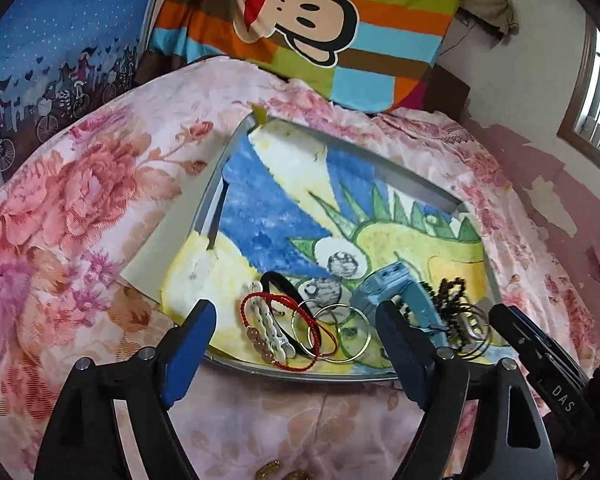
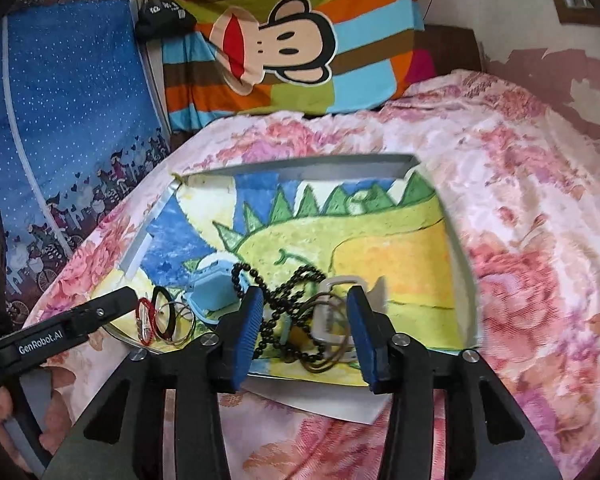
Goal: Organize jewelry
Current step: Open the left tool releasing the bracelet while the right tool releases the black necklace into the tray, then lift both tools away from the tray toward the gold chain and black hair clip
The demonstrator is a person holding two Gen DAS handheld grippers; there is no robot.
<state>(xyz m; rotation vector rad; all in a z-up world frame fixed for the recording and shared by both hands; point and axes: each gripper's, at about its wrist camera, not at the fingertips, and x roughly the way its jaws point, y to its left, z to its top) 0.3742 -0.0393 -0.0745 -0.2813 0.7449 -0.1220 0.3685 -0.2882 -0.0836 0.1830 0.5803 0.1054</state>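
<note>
Jaws of both the left gripper (image 1: 294, 326) and right gripper (image 2: 305, 312) stood apart, empty. The tangled black bead necklace (image 2: 276, 292) lay on the painted tray (image 2: 328, 166); grasp one strand, lift slowly.

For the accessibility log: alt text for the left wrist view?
Open left gripper hovers over jewelry on a dinosaur drawing in a tray on a floral bedspread: red cord bracelet, metal rings, blue watch, black beads.
</note>
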